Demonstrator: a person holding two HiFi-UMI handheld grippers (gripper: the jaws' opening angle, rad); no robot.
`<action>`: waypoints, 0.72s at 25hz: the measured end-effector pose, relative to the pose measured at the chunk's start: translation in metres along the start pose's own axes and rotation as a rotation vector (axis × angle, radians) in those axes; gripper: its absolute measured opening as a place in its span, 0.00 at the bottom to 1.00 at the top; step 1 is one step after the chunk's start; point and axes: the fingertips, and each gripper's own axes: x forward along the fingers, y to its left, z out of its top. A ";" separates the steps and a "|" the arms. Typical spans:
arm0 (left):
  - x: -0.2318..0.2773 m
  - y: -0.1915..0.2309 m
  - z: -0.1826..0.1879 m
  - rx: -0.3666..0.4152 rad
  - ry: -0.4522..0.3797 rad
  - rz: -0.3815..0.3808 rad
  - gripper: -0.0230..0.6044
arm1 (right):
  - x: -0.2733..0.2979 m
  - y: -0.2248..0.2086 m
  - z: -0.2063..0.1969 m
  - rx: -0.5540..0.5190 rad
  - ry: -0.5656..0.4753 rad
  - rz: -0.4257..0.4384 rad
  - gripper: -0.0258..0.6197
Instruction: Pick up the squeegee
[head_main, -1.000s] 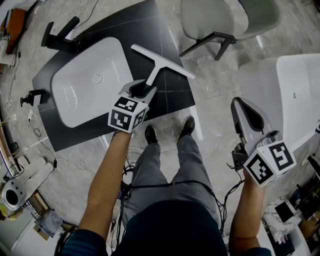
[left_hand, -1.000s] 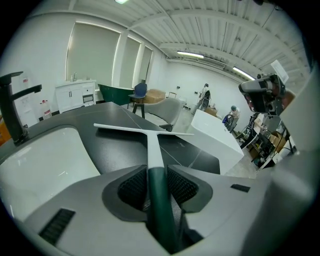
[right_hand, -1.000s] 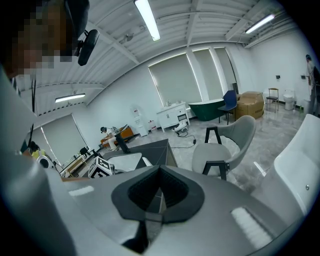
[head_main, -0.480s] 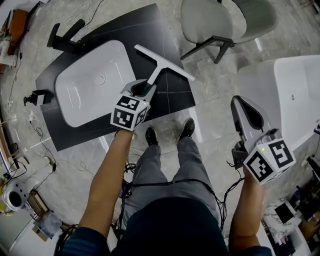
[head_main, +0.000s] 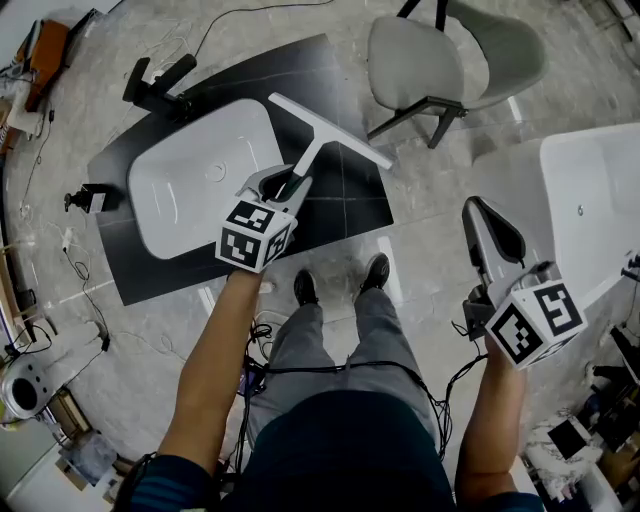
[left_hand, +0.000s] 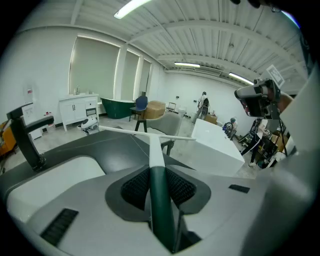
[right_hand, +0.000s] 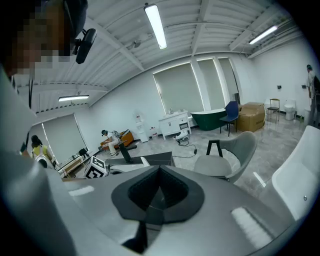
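The squeegee (head_main: 318, 142) has a long white blade, a white stem and a dark green handle (left_hand: 161, 200). My left gripper (head_main: 290, 182) is shut on that handle, its jaws having just been closing onto it. It holds the squeegee above the black mat (head_main: 345, 205) with the blade (left_hand: 145, 135) pointing away from me. In the left gripper view the handle runs straight between the ribbed pads (left_hand: 135, 187). My right gripper (head_main: 483, 212) hangs apart at the right over the floor, shut with nothing in it, and its pads (right_hand: 172, 192) meet.
A white basin (head_main: 195, 180) lies on the mat beside the squeegee, with a black faucet (head_main: 160, 82) at its far corner. A grey chair (head_main: 420, 60) stands beyond the mat. A white tub (head_main: 590, 200) is at the right. Cables trail over the floor at the left.
The left gripper has risen with the squeegee held in it, and the blade is higher over the mat. The right gripper has risen a little too.
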 end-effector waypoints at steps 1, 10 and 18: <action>-0.007 0.000 0.005 0.001 -0.012 0.001 0.19 | -0.001 0.003 0.004 -0.003 -0.004 0.000 0.06; -0.074 0.004 0.054 0.034 -0.116 0.011 0.19 | -0.013 0.033 0.039 -0.041 -0.051 0.004 0.06; -0.148 0.003 0.109 0.078 -0.248 0.034 0.19 | -0.036 0.059 0.080 -0.090 -0.112 -0.002 0.05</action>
